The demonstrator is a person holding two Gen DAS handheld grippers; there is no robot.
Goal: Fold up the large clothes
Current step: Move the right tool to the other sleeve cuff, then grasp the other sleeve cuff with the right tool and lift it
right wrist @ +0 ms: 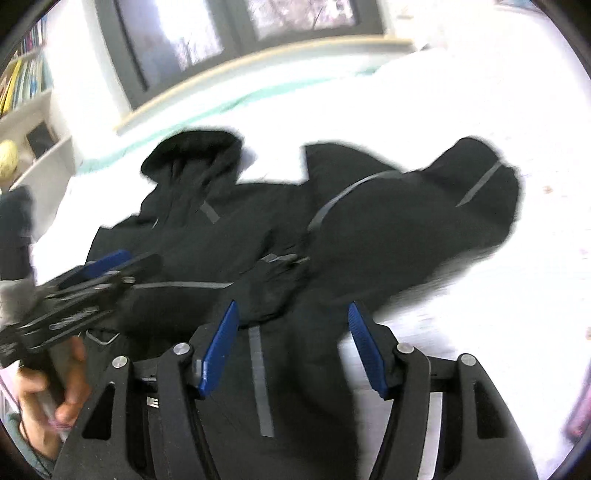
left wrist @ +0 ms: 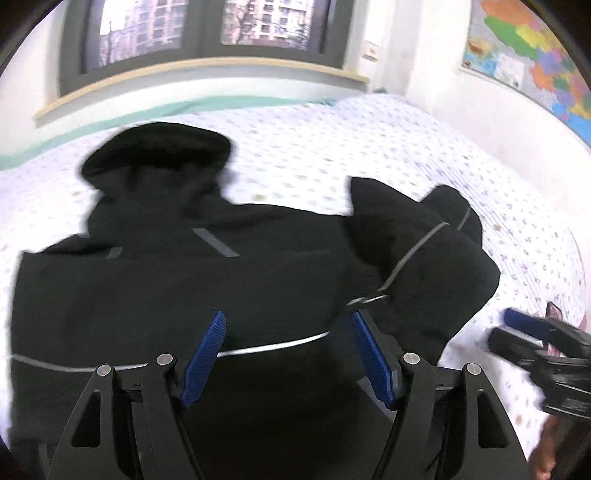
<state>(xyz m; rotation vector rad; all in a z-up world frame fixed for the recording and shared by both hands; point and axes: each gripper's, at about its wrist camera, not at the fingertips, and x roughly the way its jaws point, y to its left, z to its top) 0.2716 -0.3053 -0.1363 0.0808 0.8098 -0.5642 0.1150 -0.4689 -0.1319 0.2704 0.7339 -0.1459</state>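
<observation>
— Where the black jacket (left wrist: 184, 288) is spread on the bed (left wrist: 332, 147), how is it placed against the jaws?

— It is laid out flat with its hood (left wrist: 159, 151) toward the window (left wrist: 199, 33) and one sleeve (left wrist: 436, 251) folded in over the body. The left gripper (left wrist: 288, 354) is held above the lower part of the jacket; its jaws are spread, and cloth with a grey stripe is seen behind the gap, though no pinch can be made out. The right gripper (right wrist: 291, 347) is likewise held over the jacket's lower edge beside the folded sleeve, jaws spread, nothing clamped between the blue pads (right wrist: 218, 350).

— Can contact with the cloth be told?

— It cannot be told; both views are blurred.

— Is any writing to be read?

— A single letter "E" is seen on the right gripper's body — nothing more is legible. A coloured map (left wrist: 532, 55) is hung on the wall, its labels too blurred to read, and the book spines on the shelf (right wrist: 22, 81) cannot be read either.
</observation>
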